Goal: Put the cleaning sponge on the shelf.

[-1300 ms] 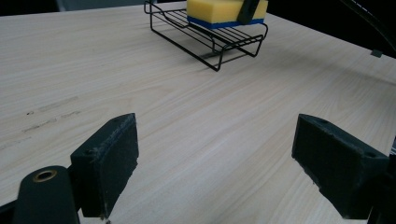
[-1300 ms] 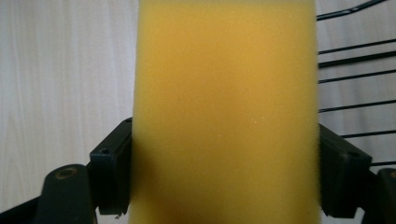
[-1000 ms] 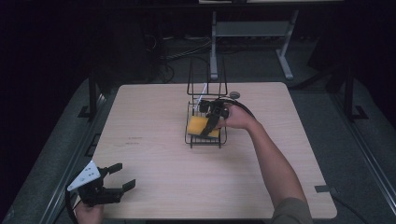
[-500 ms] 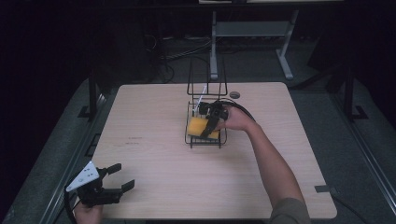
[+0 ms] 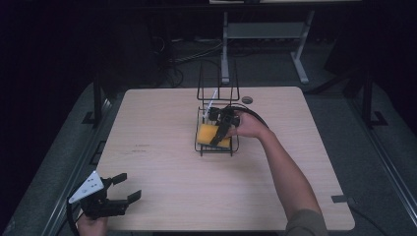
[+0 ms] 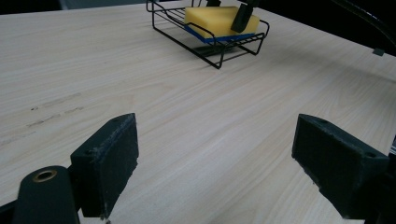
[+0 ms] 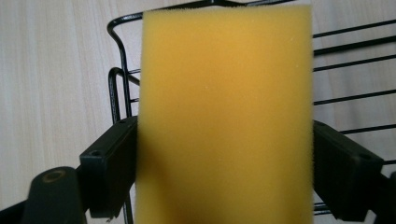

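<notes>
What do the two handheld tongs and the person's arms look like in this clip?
Both tongs are black with two blocky, matte jaws. The left tongs carry a pale grey three-cornered plate on top and a brass-coloured rivet near one jaw. A black cable loops from the right tongs. The right forearm is bare, with a grey-brown sleeve at the upper arm.

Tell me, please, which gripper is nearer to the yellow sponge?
Right. The right gripper has its jaws on either side of the yellow sponge in the wire basket; the left gripper sits far off at the table's near corner.
</notes>
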The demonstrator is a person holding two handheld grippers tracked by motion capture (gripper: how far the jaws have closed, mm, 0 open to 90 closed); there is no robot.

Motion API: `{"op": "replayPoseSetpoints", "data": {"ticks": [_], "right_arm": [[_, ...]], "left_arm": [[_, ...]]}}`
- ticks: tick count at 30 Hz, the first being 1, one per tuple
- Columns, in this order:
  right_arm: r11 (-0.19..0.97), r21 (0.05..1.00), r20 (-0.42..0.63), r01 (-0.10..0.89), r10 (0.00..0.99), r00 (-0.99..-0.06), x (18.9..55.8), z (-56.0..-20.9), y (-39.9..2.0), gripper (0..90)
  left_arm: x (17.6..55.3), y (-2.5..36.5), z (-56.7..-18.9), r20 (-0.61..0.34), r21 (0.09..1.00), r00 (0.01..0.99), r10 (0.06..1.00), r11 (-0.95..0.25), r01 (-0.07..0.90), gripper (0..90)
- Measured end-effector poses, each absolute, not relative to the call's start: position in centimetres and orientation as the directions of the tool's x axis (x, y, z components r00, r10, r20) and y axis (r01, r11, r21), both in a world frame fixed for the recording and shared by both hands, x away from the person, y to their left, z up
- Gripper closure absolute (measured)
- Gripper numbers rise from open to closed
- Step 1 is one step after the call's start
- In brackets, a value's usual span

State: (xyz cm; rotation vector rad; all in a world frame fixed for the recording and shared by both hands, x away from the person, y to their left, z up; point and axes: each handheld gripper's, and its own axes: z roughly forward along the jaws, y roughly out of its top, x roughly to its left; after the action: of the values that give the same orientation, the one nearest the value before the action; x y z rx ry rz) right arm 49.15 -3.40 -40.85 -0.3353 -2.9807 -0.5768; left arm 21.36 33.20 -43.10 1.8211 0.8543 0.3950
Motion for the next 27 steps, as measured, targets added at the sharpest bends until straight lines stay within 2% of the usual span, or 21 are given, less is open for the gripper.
{"op": "replayPoseSetpoints", "data": {"ticks": [27], "right_arm": [[0.859,0.455,0.103,0.236,0.213,-0.972,47.3,-38.8,-5.1,14.9]], "left_arm": [[21.4,32.8,-43.1,-0.117,0.903,0.7,0.704,-0.218,0.369,14.0]]}}
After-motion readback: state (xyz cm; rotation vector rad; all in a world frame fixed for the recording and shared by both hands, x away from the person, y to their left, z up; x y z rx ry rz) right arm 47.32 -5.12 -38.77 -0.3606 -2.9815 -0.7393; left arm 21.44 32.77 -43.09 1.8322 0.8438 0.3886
